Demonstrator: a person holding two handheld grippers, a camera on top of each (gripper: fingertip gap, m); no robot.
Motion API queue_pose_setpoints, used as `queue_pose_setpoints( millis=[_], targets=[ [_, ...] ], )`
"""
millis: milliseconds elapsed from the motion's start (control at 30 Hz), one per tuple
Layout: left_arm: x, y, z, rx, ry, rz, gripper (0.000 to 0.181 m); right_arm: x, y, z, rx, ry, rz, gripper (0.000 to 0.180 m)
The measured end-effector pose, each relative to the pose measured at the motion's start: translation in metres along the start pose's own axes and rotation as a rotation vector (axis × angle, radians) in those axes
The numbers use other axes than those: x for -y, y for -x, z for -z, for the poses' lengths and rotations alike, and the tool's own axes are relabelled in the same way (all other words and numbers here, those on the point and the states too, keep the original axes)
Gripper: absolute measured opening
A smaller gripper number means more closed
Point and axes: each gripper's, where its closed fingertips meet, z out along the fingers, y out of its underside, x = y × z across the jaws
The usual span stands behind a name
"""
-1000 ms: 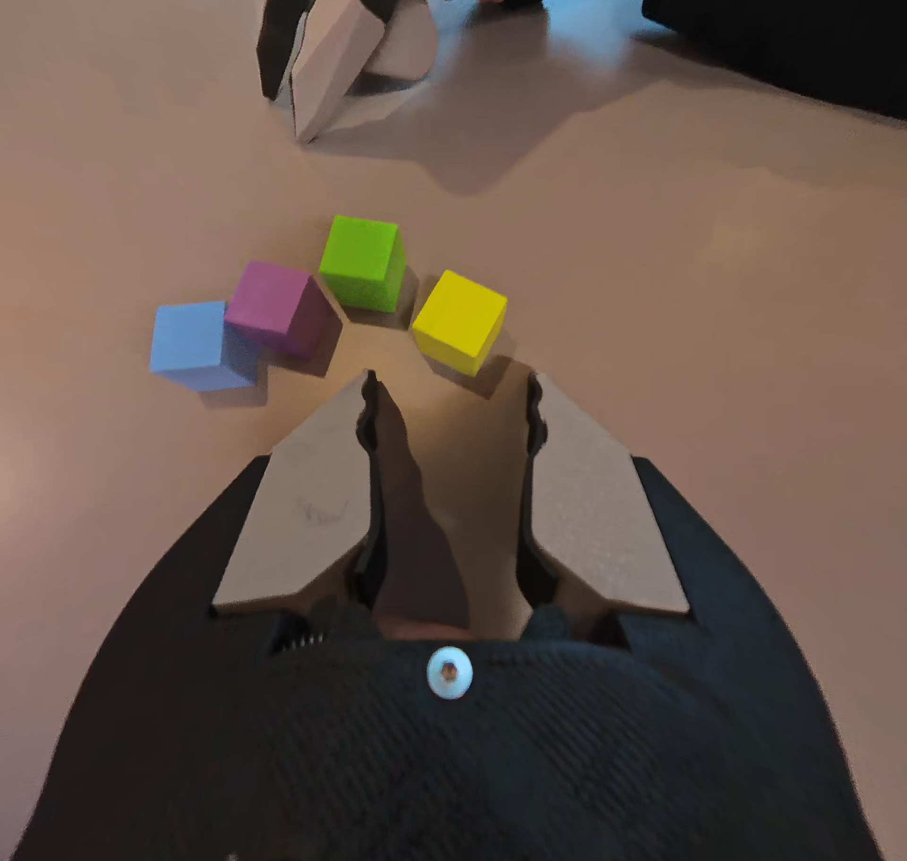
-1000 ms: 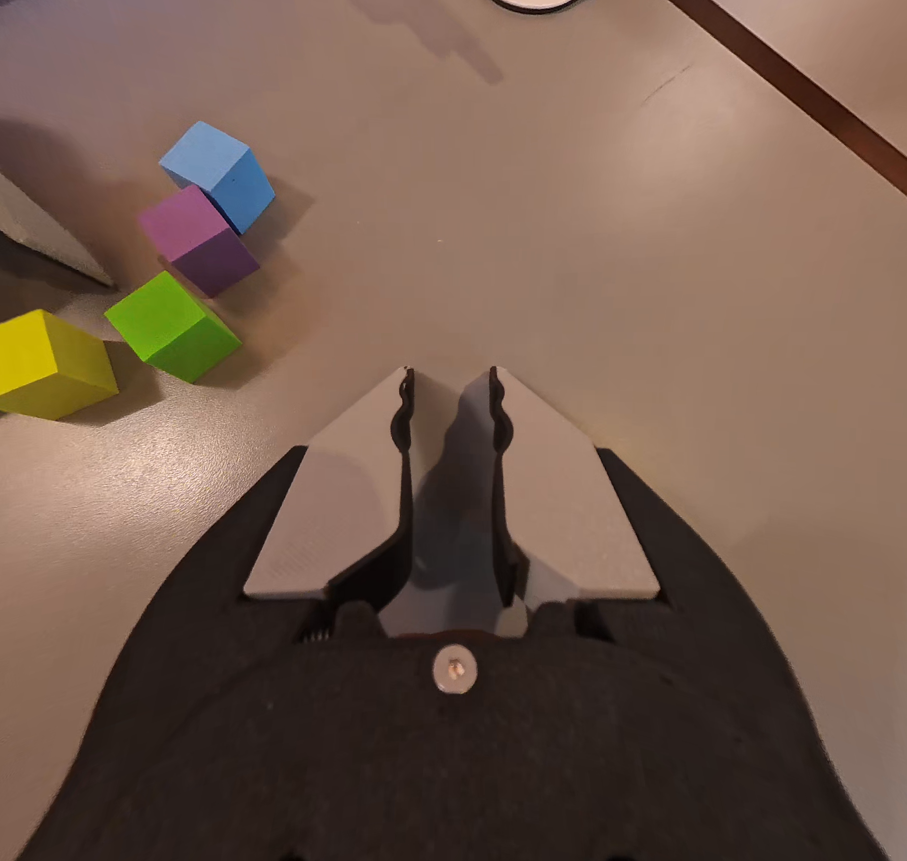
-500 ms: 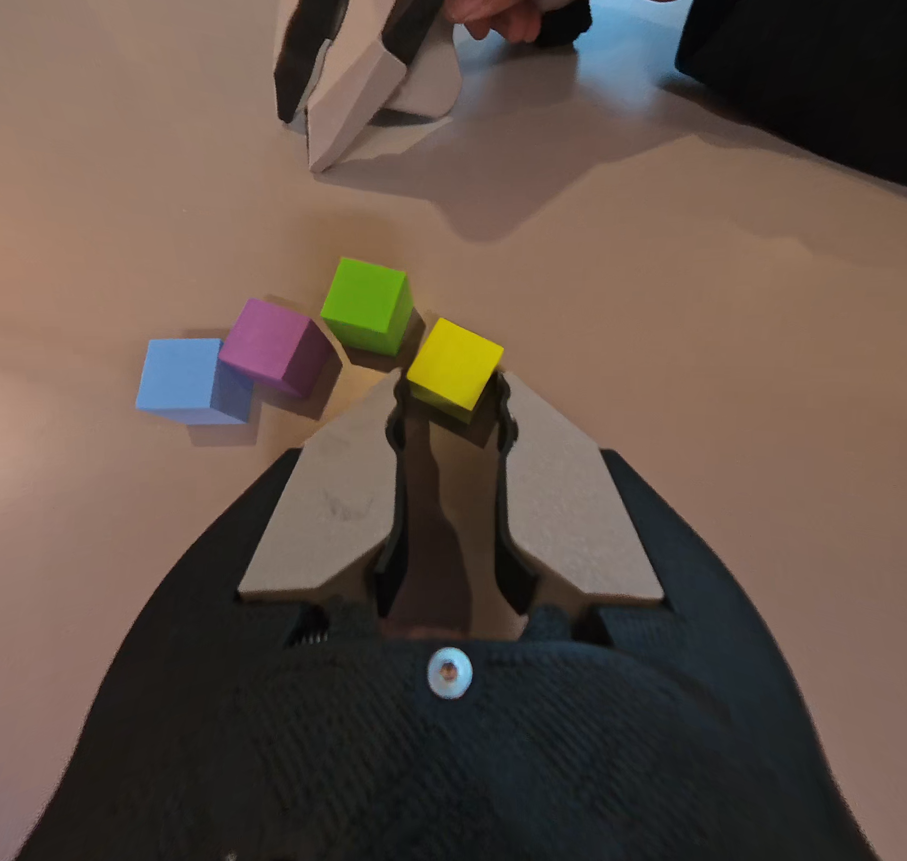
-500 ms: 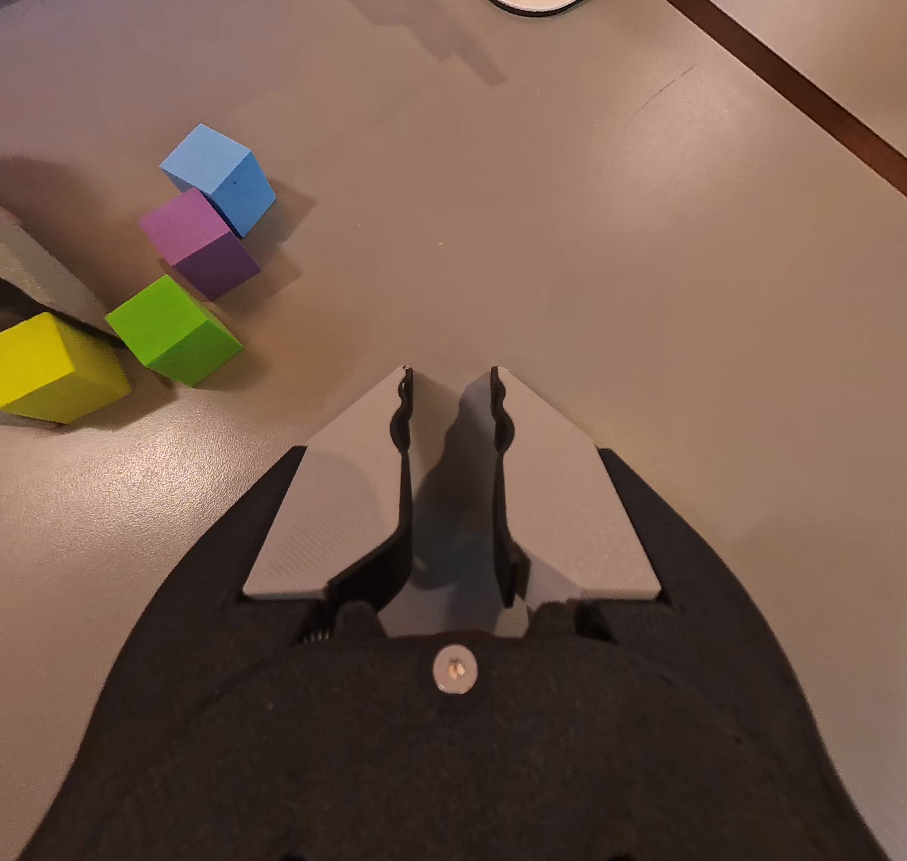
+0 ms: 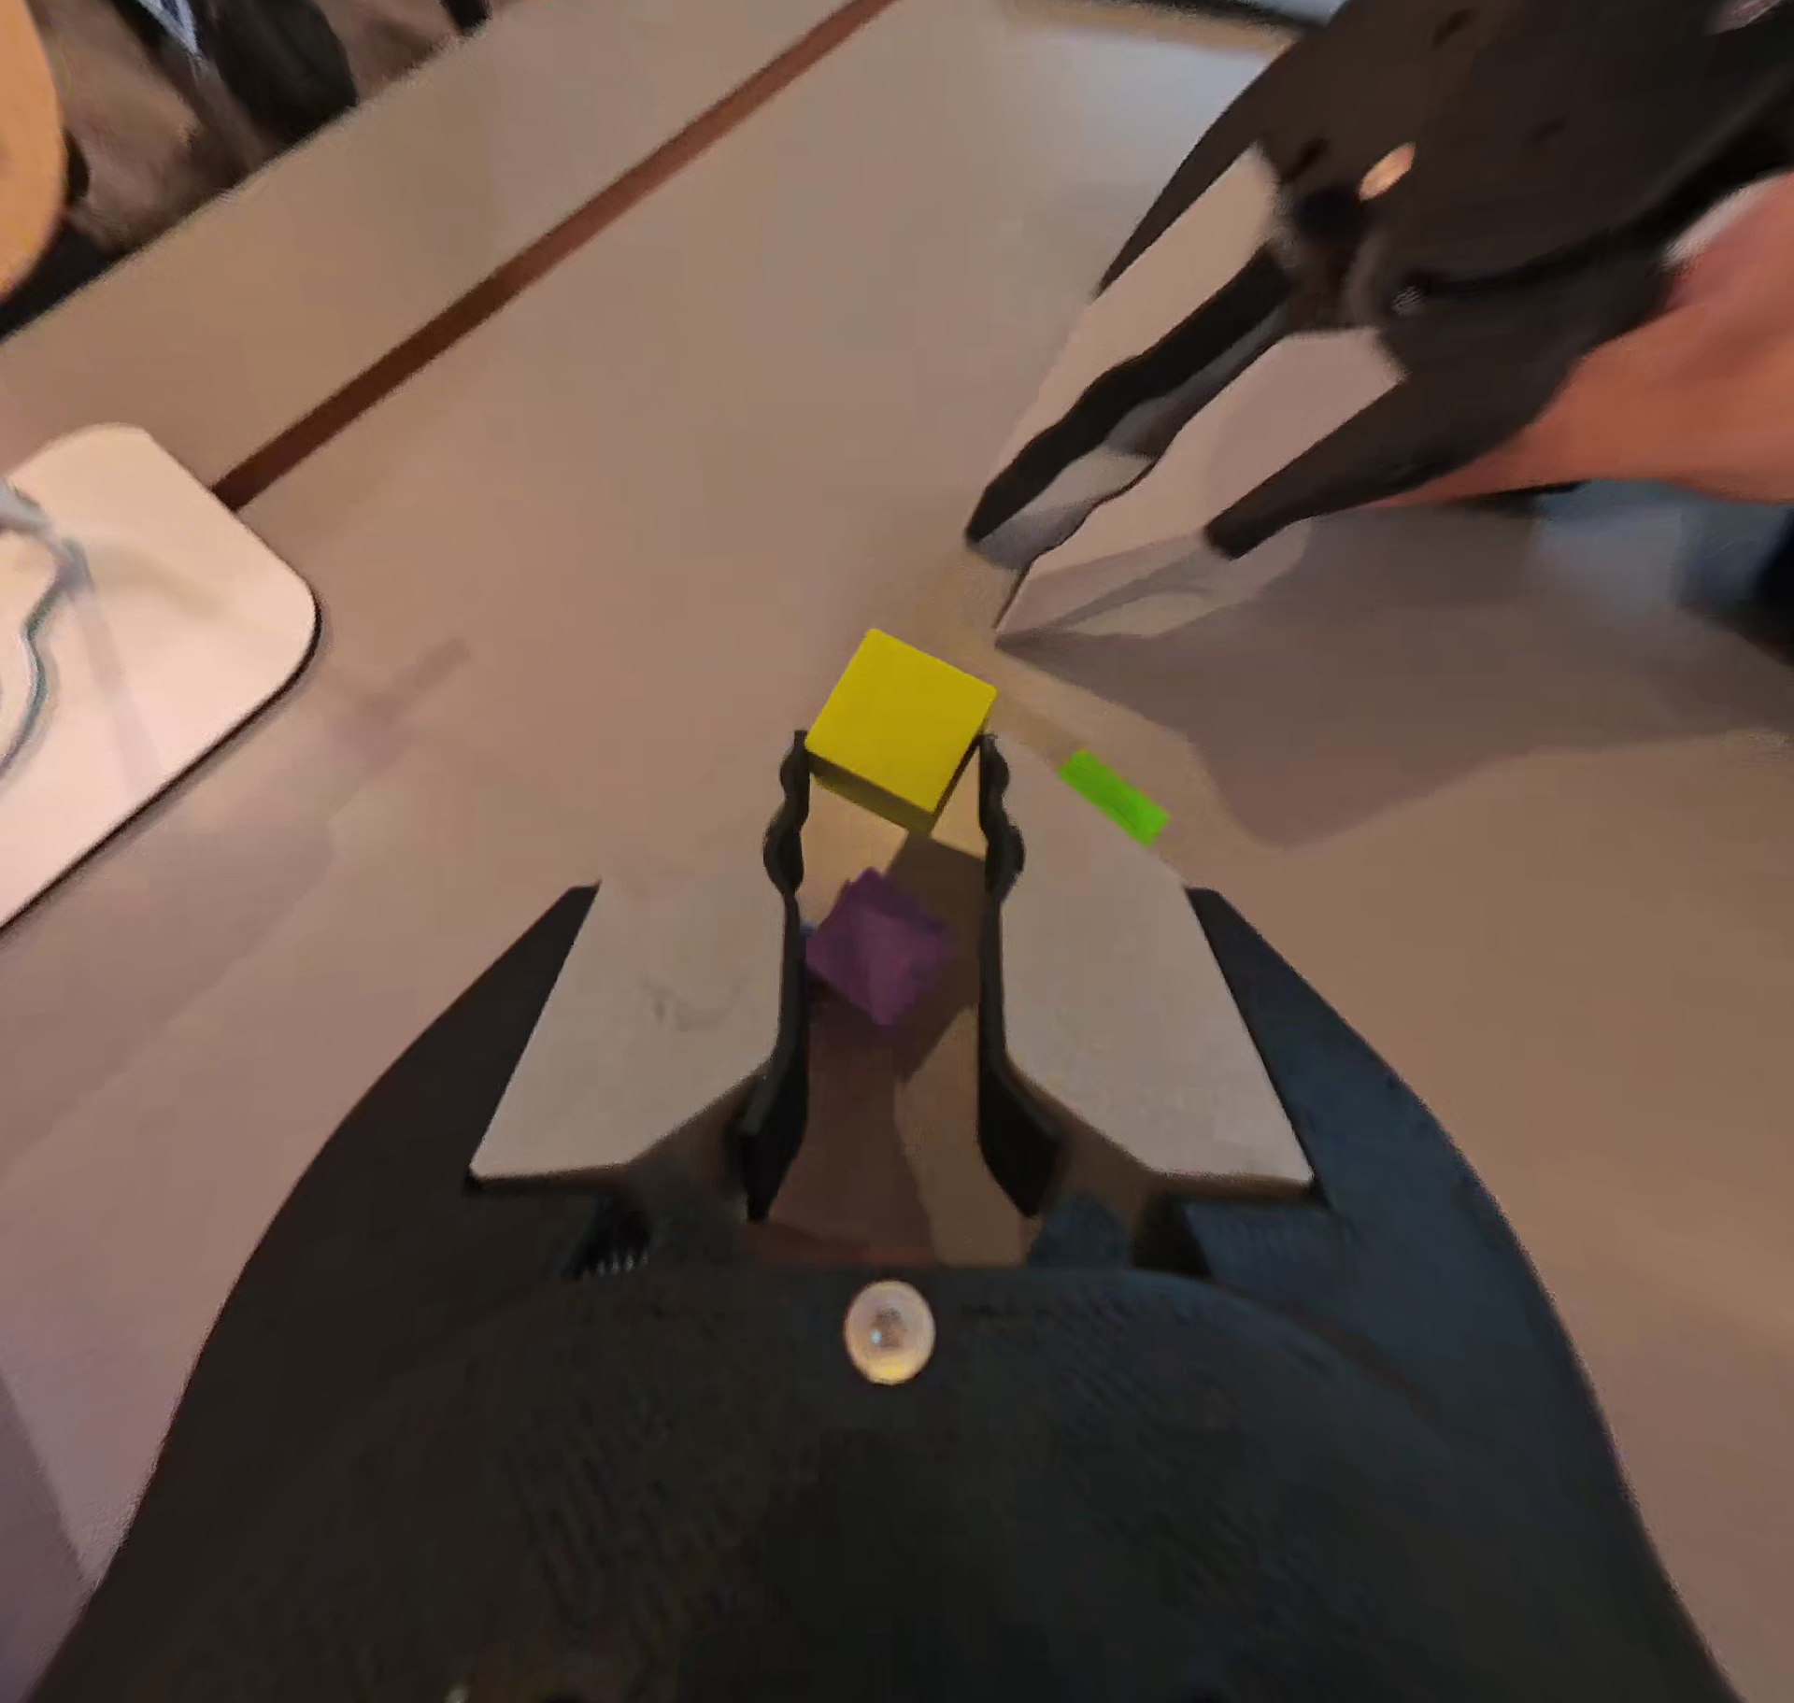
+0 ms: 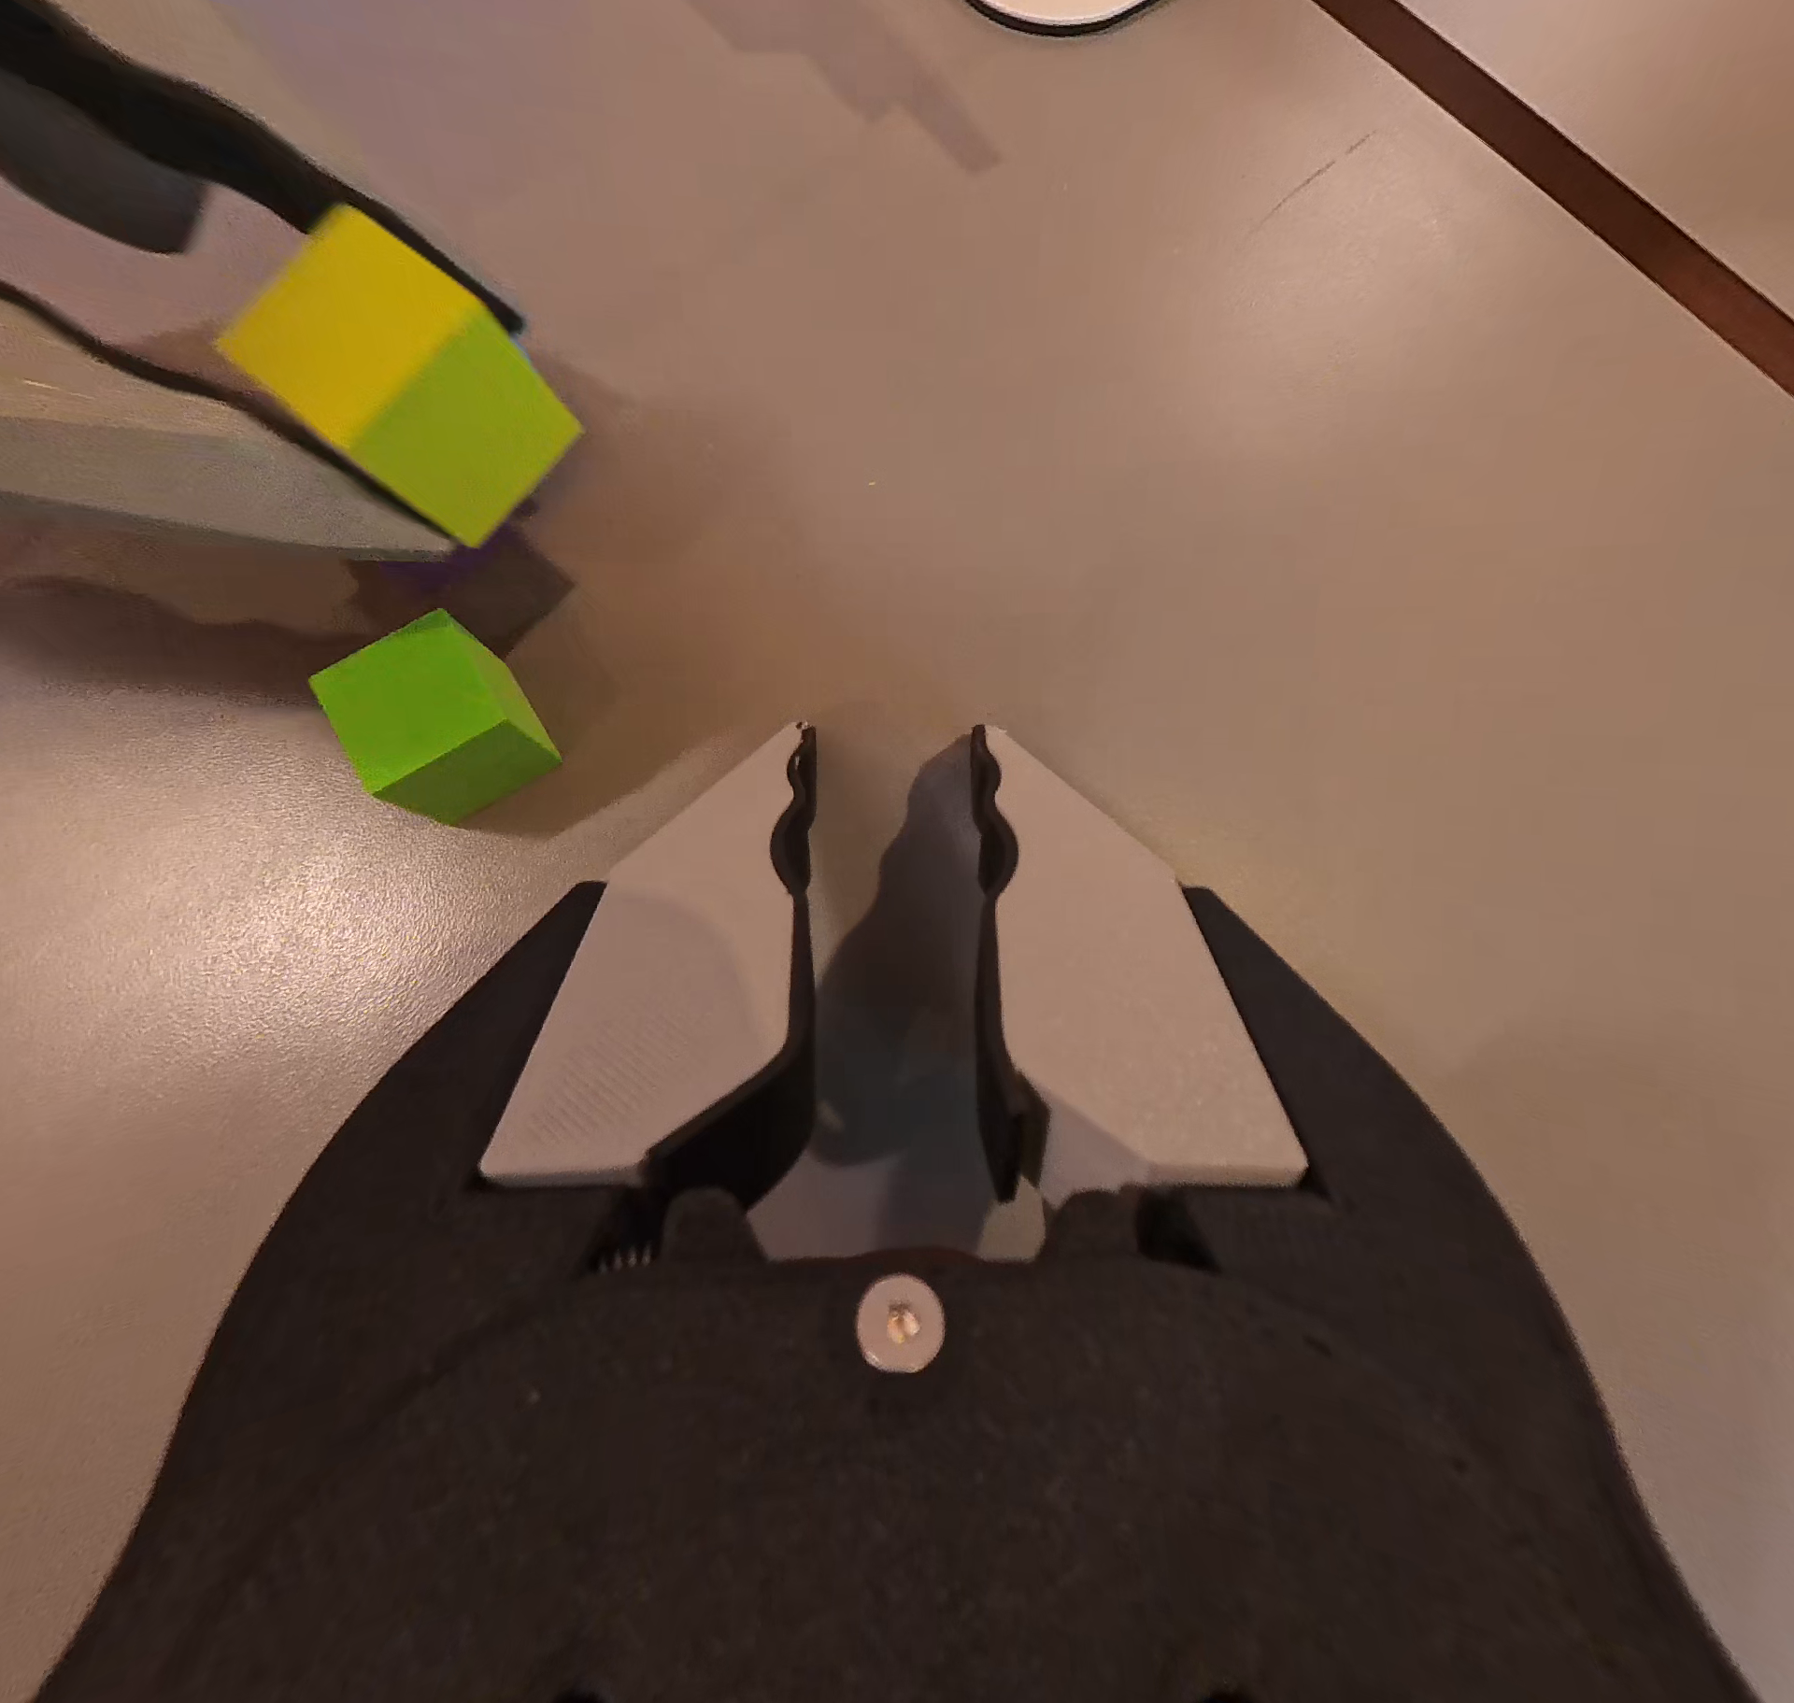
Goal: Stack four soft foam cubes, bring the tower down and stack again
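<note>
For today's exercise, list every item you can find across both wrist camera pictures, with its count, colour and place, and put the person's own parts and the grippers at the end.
yellow cube: one, yellow, lifted off the table between the left gripper's fingertips
purple cube: one, purple, on the table below the left gripper, seen between its fingers
green cube: one, green, on the table ahead-left of the right gripper
blue cube: not clearly visible now
table: one, beige, with a dark brown strip
flat board: one, white with rounded corners, on the table at far left of the left wrist view
left gripper: black with grey fingers, shut on the yellow cube
right gripper: black with grey fingers, open, empty
hand: one, holding the right gripper
</note>
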Motion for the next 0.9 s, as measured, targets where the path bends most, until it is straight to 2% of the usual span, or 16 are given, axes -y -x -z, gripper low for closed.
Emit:
queue_pose_setpoints(
  millis=[67, 133, 300, 367, 467, 667, 700, 800, 900],
  targets=[
    [-0.019, 0.004, -0.008, 0.018, 0.072, -0.018, 0.039, 0.0, 0.0, 0.0, 0.002, 0.0, -0.001, 0.03],
    [-0.027, 0.003, -0.006, 0.016, 0.094, -0.081, 0.058, 0.0, 0.0, 0.0, 0.004, 0.0, -0.002, 0.03],
    [-0.014, 0.007, 0.019, -0.005, 0.001, -0.156, 0.058, 0.0, 0.0, 0.0, 0.004, 0.0, 0.001, 0.03],
    [-0.014, 0.022, 0.025, 0.03, -0.011, -0.15, 0.051, 0.0, 0.001, 0.0, 0.002, 0.0, 0.002, 0.03],
    [-0.026, 0.047, 0.025, 0.092, 0.021, -0.104, 0.041, 0.0, 0.001, 0.0, 0.001, 0.0, 0.001, 0.03],
    [-0.033, 0.04, 0.021, 0.026, 0.027, -0.087, 0.03, 0.0, 0.001, 0.0, 0.0, 0.001, 0.001, 0.03],
    [-0.034, 0.04, 0.021, 0.023, 0.022, -0.083, 0.03, 0.0, 0.001, 0.0, 0.0, 0.001, 0.001, 0.03],
    [-0.036, 0.04, 0.025, -0.014, 0.031, -0.048, 0.046, 0.0, 0.001, 0.0, 0.001, 0.0, 0.0, 0.03],
    [-0.04, 0.036, 0.023, -0.055, 0.042, -0.014, 0.051, 0.0, 0.001, 0.0, 0.001, 0.0, 0.0, 0.03]
  ],
)
